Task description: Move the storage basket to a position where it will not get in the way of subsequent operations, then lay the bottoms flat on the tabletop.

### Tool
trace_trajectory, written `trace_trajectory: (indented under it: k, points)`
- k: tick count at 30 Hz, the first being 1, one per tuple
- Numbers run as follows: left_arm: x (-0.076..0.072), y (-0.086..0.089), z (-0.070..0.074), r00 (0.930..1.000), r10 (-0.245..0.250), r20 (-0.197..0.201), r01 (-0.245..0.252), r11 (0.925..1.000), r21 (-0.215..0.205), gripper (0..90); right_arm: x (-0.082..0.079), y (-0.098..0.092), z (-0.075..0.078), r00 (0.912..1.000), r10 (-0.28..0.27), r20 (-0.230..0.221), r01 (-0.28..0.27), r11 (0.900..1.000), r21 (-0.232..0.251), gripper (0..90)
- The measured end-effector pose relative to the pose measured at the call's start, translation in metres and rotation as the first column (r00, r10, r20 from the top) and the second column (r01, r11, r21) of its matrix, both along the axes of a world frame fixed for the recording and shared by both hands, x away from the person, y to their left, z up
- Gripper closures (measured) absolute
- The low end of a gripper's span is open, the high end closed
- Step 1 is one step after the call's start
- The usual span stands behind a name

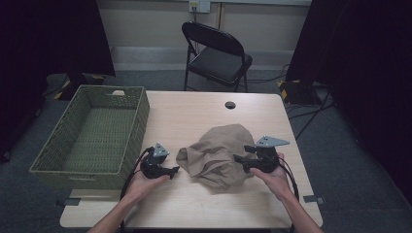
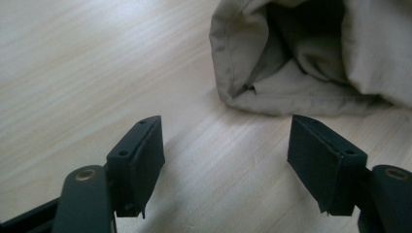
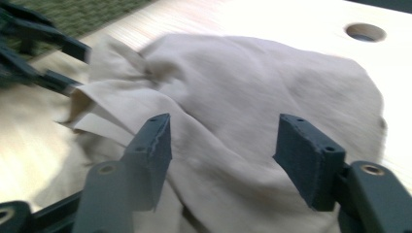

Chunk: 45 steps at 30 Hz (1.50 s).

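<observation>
Cloth point(image 1: 218, 155): crumpled heap on the table point(image 1: 194, 114), between both grippers, right of the basket point(image 1: 92, 133).
Left gripper point(image 1: 174, 169): jaws apart, empty, just short of the cloth's edge.
Right gripper point(image 1: 238, 158): jaws spread over the cloth, gripping nothing.

My high view looks forward and down over the whole table point(image 1: 170, 114). Both gripper views sit low and close, facing the crumpled beige cloth point(image 2: 311, 58) from opposite sides; all three share it.
</observation>
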<state>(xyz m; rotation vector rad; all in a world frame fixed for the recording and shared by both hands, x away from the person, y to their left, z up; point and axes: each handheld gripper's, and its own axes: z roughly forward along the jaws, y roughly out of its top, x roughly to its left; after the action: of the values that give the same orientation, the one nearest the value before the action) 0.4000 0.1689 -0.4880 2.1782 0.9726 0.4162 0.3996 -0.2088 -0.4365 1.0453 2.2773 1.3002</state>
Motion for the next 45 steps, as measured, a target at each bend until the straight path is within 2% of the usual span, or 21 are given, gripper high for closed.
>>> trace_trajectory:
  k: [2,5,7,10,11,12,15,17,20,22,24,26,28,30,32,34,37,38,41,43,45]
  points:
    - [0.0,0.0,0.001,0.9999,0.001,0.01,-0.001,0.9998,-0.018,29.6,0.004,-0.004,-0.006,0.999,-0.045,0.0,0.045,0.998,-0.041,34.8]
    - [0.0,0.002,0.005,0.9996,0.013,0.025,-0.011,0.9976,-0.069,31.3,0.012,-0.014,-0.012,0.9961,-0.084,-0.028,0.083,0.996,-0.032,32.7]
    - [0.002,0.003,0.008,0.9985,0.017,0.052,-0.013,0.9967,-0.08,31.3,0.016,-0.025,-0.015,0.9926,-0.112,-0.047,0.112,0.994,-0.018,31.7]
    - [0.004,0.003,0.013,0.9983,0.017,0.056,-0.01,0.9936,-0.113,31.6,0.023,-0.037,-0.025,0.9855,-0.154,-0.071,0.152,0.988,-0.038,27.8]
    - [0.004,0.002,0.016,0.9966,0.024,0.079,-0.015,0.9932,-0.116,31.6,0.024,-0.04,-0.029,0.9826,-0.167,-0.081,0.164,0.985,-0.047,27.3]
    - [0.005,0.001,0.019,0.9942,0.033,0.102,-0.02,0.9926,-0.119,32.0,0.026,-0.042,-0.032,0.9817,-0.17,-0.086,0.165,0.984,-0.063,26.0]
    - [0.006,-0.006,0.023,0.9923,0.03,0.12,-0.012,0.9892,-0.146,32.2,0.029,-0.042,-0.042,0.9801,-0.153,-0.126,0.146,0.987,-0.063,25.0]
    - [0.005,-0.012,0.024,0.9943,0.014,0.106,0.005,0.984,-0.178,32.1,0.03,-0.039,-0.045,0.9811,-0.136,-0.137,0.128,0.99,-0.064,24.5]
    - [0.006,-0.027,0.02,0.9916,-0.02,0.128,0.038,0.99,-0.136,32.6,0.031,-0.033,-0.05,0.9817,-0.125,-0.144,0.112,0.989,-0.096,27.9]
    - [0.007,-0.034,0.016,0.9923,-0.045,0.115,0.057,0.9933,-0.101,37.4,0.031,-0.028,-0.055,0.9804,-0.123,-0.154,0.105,0.987,-0.121,39.7]
    - [0.008,-0.041,0.011,0.9908,-0.064,0.119,0.071,0.9958,-0.058,38.4,0.029,-0.025,-0.056,0.9839,-0.115,-0.137,0.096,0.986,-0.137,59.8]
    - [0.009,-0.045,0.008,0.991,-0.087,0.102,0.092,0.9944,-0.051,44.5,0.027,-0.023,-0.052,0.9888,-0.103,-0.108,0.087,0.986,-0.141,76.5]
    - [0.01,-0.047,0.007,0.992,-0.079,0.098,0.085,0.9947,-0.057,45.1,0.026,-0.023,-0.046,0.991,-0.097,-0.092,0.085,0.989,-0.122,85.7]
    - [0.013,-0.05,0.004,0.9958,-0.07,0.059,0.075,0.9943,-0.076,50.2,0.026,-0.025,-0.038,0.9918,-0.091,-0.09,0.083,0.992,-0.091,87.3]
    - [0.015,-0.056,0.001,0.996,-0.065,0.061,0.07,0.9944,-0.079,50.7,0.025,-0.028,-0.025,0.9944,-0.075,-0.075,0.072,0.997,-0.04,87.8]
    - [0.015,-0.061,-0.003,0.9935,-0.089,0.071,0.092,0.9951,-0.036,50.7,0.023,-0.029,-0.012,0.996,-0.072,-0.053,0.073,0.997,0.014,88.1]
    - [0.019,-0.062,-0.005,0.9955,-0.081,0.05,0.085,0.9939,-0.07,51.2,0.019,-0.024,0.007,0.9991,-0.042,-0.004,0.043,0.998,0.054,88.2]
    - [0.019,-0.064,-0.005,0.9954,-0.083,0.048,0.087,0.9928,-0.083,51.2,0.018,-0.022,0.013,0.9994,-0.034,0.01,0.033,0.997,0.072,88.2]
    - [0.018,-0.069,-0.004,0.9912,-0.105,0.081,0.109,0.9928,-0.049,51.1,0.02,-0.014,0.029,0.9992,-0.012,0.039,0.006,0.991,0.136,88.2]
    - [0.015,-0.072,0.0,0.9855,-0.134,0.104,0.136,0.9905,-0.019,51.0,0.022,-0.006,0.039,0.9982,0.001,0.059,-0.009,0.991,0.136,88.2]
    - [0.014,-0.065,0.013,0.9875,-0.119,0.104,0.126,0.9896,-0.069,48.2,0.026,0.005,0.05,0.9964,0.011,0.084,-0.022,0.991,0.128,88.2]
